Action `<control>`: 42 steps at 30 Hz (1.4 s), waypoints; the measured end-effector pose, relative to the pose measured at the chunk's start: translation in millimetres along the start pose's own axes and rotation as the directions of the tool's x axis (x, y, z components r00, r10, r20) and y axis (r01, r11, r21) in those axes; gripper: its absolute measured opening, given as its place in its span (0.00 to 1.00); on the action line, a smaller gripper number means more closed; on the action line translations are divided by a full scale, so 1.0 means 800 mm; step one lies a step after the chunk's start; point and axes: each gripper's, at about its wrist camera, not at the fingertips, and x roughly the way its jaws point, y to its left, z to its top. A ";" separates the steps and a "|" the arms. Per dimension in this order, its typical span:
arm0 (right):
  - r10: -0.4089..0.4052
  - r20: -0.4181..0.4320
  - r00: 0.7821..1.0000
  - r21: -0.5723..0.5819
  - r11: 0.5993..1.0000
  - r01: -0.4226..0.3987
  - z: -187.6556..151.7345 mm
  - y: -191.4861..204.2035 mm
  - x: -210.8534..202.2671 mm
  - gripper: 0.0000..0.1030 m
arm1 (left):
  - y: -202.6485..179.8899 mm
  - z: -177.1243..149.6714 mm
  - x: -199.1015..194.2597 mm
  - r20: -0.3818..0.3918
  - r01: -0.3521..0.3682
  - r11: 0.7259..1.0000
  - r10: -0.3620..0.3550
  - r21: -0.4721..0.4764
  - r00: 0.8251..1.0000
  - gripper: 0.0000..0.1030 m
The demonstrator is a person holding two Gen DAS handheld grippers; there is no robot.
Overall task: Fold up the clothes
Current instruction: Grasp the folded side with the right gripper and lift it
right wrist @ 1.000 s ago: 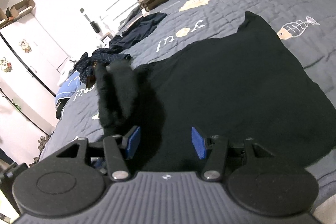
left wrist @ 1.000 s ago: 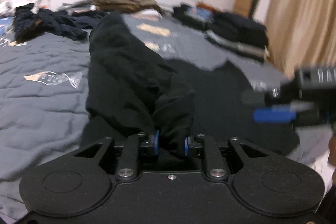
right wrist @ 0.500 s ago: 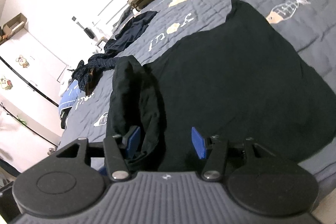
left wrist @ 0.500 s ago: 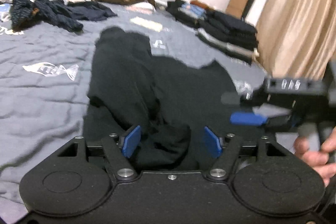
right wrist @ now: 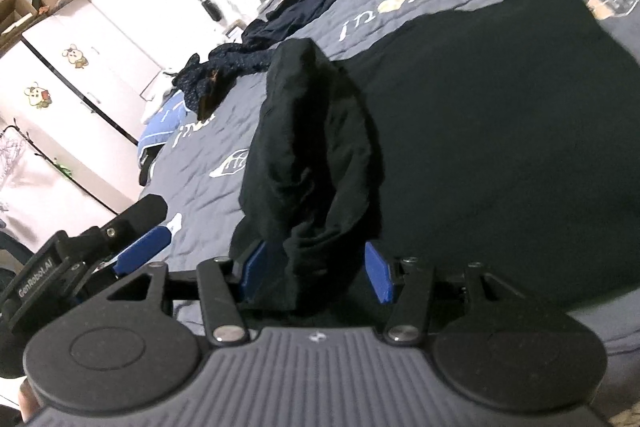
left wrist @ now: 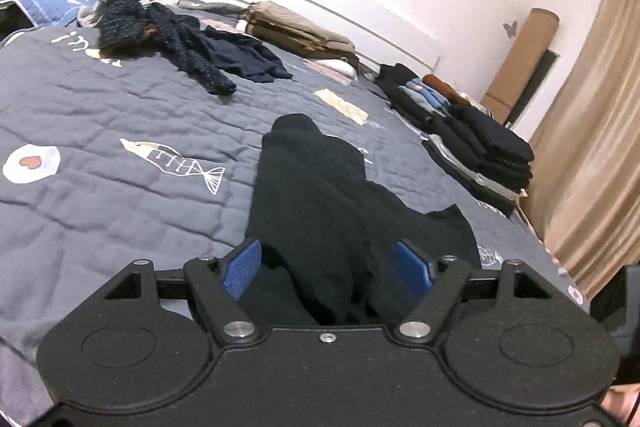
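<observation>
A black garment (left wrist: 312, 195) lies spread on the grey quilted bed (left wrist: 100, 131). One long part of it is folded back over the body in a raised, rumpled ridge (right wrist: 316, 147). My left gripper (left wrist: 328, 269) is open, its blue pads wide apart on either side of the ridge's near end. My right gripper (right wrist: 316, 273) is open too, with the ridge's bunched end lying loose between its pads. In the right wrist view, a blue finger (right wrist: 142, 251) of the left gripper shows at the lower left.
Folded dark clothes (left wrist: 480, 147) are stacked along the bed's right side by a beige curtain (left wrist: 592, 147). A heap of unfolded navy clothes (left wrist: 172, 39) and folded beige trousers (left wrist: 300, 31) lie at the far end. White cabinets (right wrist: 68, 67) stand beyond the bed.
My left gripper, shut on the black fabric a second ago, has opened and let it drop onto the garment. The right gripper stayed open and moved in around the ridge's end.
</observation>
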 end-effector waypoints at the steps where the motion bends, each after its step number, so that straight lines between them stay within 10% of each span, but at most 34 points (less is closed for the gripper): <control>1: 0.000 -0.003 1.000 -0.001 1.000 0.000 -0.001 0.002 0.004 0.52 | 0.001 0.000 -0.001 0.000 -0.003 1.000 0.003 -0.002 1.000 0.71; 15: -0.053 -0.001 0.999 -0.049 0.997 0.053 -0.011 0.020 0.043 0.51 | 0.022 0.000 -0.006 -0.009 -0.036 0.999 0.036 -0.014 0.999 0.73; 22: -0.044 -0.001 0.999 0.028 0.999 0.044 -0.011 0.008 0.045 0.21 | 0.025 0.000 -0.006 -0.011 -0.044 0.999 0.044 -0.006 0.999 0.73; 42: 0.020 0.209 0.978 0.204 0.977 -0.063 0.031 -0.033 -0.028 0.16 | -0.011 -0.021 0.013 -0.080 -0.019 0.988 0.031 0.152 0.996 0.73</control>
